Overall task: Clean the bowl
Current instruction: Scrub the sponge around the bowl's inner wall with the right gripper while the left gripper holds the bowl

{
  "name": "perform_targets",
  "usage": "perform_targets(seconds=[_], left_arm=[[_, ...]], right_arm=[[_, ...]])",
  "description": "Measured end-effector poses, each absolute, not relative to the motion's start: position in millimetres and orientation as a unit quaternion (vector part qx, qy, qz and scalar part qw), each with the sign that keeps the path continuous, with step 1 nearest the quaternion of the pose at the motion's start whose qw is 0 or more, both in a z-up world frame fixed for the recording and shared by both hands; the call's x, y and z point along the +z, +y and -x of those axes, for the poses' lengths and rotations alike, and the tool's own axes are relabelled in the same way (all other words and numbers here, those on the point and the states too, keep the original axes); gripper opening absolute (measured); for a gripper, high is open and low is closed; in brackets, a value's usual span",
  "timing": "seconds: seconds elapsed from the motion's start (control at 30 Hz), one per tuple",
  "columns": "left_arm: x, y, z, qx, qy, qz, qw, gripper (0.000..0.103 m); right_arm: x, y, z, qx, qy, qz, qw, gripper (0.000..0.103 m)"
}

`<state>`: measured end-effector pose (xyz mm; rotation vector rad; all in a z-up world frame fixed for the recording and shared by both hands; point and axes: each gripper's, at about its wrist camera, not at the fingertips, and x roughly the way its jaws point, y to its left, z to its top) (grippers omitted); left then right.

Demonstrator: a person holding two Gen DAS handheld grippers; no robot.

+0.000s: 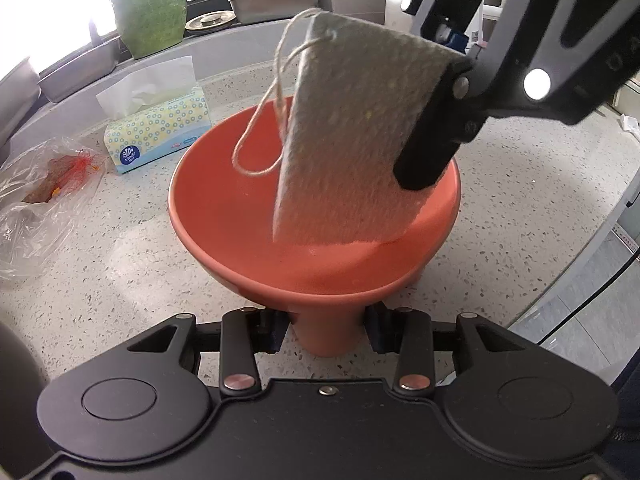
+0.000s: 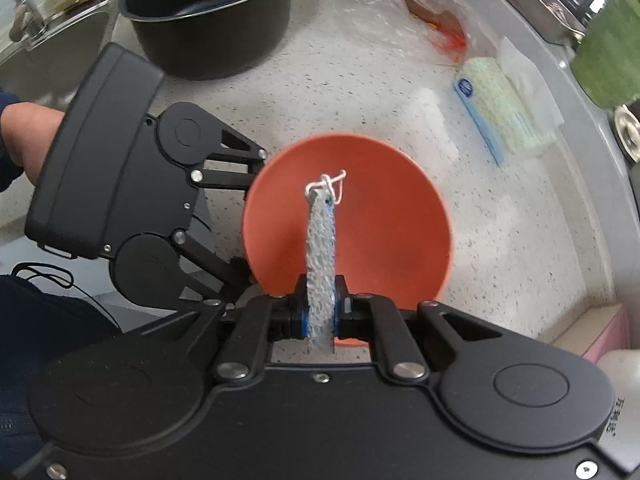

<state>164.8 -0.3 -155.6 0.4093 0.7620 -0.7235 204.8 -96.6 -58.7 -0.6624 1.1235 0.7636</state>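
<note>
An orange footed bowl (image 1: pixel 224 248) stands on the speckled counter. My left gripper (image 1: pixel 326 334) is shut on its narrow foot, one finger on each side. A flat grey sponge (image 1: pixel 352 140) with a string loop (image 1: pixel 256 148) hangs edge-down into the bowl, its lower edge against the inner wall. My right gripper (image 1: pixel 420 160) comes in from the upper right and is shut on it. In the right wrist view the sponge (image 2: pixel 321 236) is seen edge-on over the bowl (image 2: pixel 380 232), pinched in my right gripper (image 2: pixel 321 308). The left gripper (image 2: pixel 245 228) reaches under the bowl's left rim.
A tissue box (image 1: pixel 158 128) and a clear plastic bag with red scraps (image 1: pixel 48 184) lie left of the bowl. A green pot (image 1: pixel 148 4) and metal trays (image 1: pixel 276 0) line the sill. A black cooking pot (image 2: pixel 212 12) and the sink (image 2: pixel 52 52) sit beyond; the counter edge (image 1: pixel 592 248) curves close on the right.
</note>
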Motion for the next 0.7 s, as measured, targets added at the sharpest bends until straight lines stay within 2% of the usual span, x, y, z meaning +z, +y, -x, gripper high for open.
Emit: perform_targets(seconds=[0.23, 0.7], left_arm=[[-155, -3, -164, -0.341, 0.363, -0.194, 0.845, 0.039], [-155, -3, -164, -0.342, 0.363, -0.195, 0.845, 0.039]], right_arm=[[-57, -111, -215, 0.312, 0.506, 0.281, 0.753, 0.011], [-62, -94, -218, 0.322, 0.43, 0.321, 0.78, 0.014]])
